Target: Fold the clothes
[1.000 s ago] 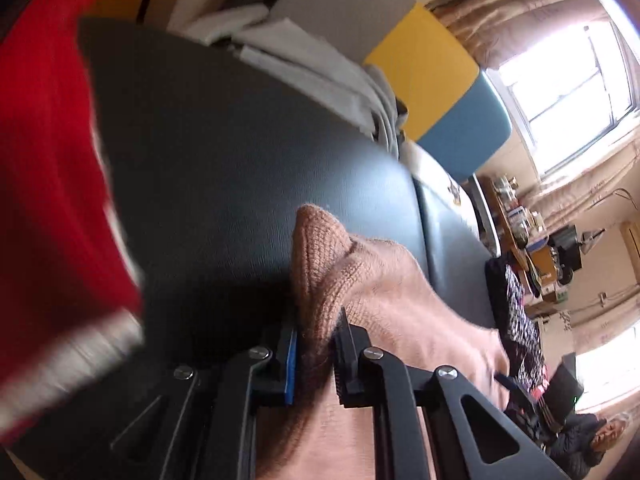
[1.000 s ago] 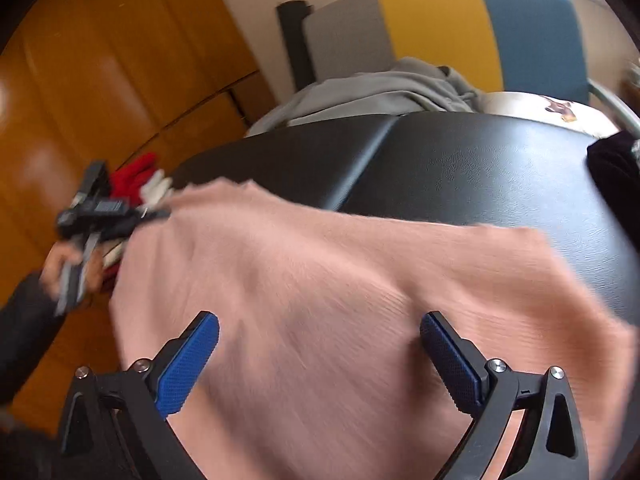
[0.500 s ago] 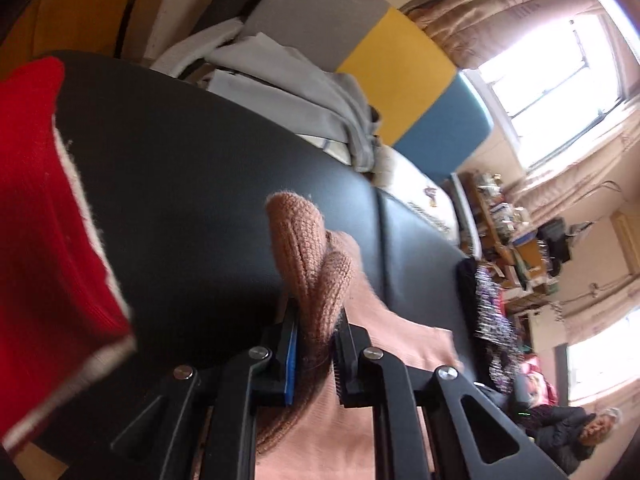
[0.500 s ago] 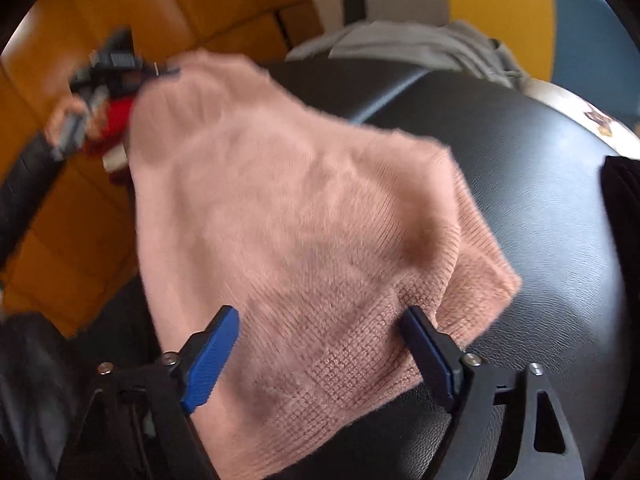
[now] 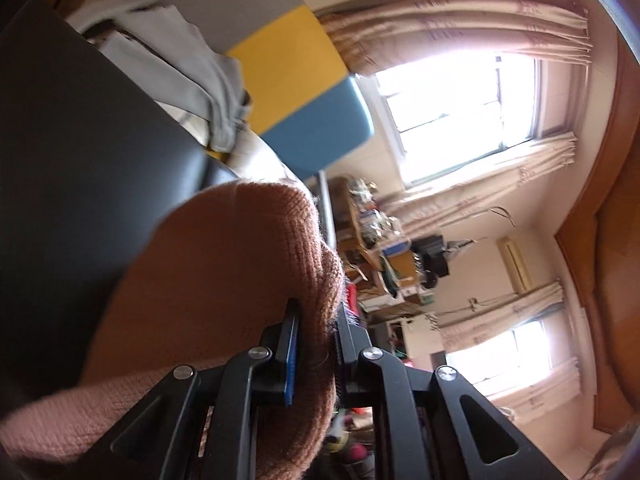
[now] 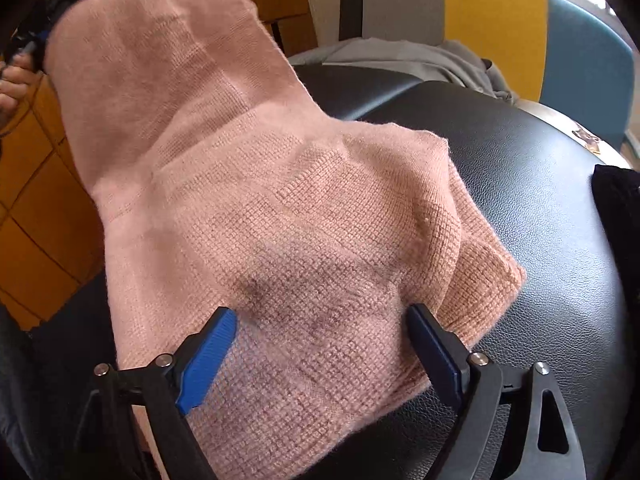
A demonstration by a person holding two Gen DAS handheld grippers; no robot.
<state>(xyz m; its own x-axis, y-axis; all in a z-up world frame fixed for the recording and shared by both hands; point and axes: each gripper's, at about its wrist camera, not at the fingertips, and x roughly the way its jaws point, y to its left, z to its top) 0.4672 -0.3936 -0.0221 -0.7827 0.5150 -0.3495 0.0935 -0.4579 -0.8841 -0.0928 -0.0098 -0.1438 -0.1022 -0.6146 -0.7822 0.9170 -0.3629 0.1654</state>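
Sweater (image 6: 280,208) — the pink knit one — lies with its lower part on the black padded surface (image 6: 540,240), toward the near edge, while its far end is lifted off toward the left edge. My left gripper (image 5: 316,344) is nearly closed and pinches a bunched fold of that raised end. My right gripper (image 6: 320,344) hovers over the lower part with its jaws wide; they have just been opening again, the knit under them and no pad pressing on it.

I judge the main risk is slippage: the pinch holds only a thick roll of loose knit, so a fast pull could drag it free. With nothing pinning the lower part, the whole sweater may also slide toward the left edge — and crease unevenly.
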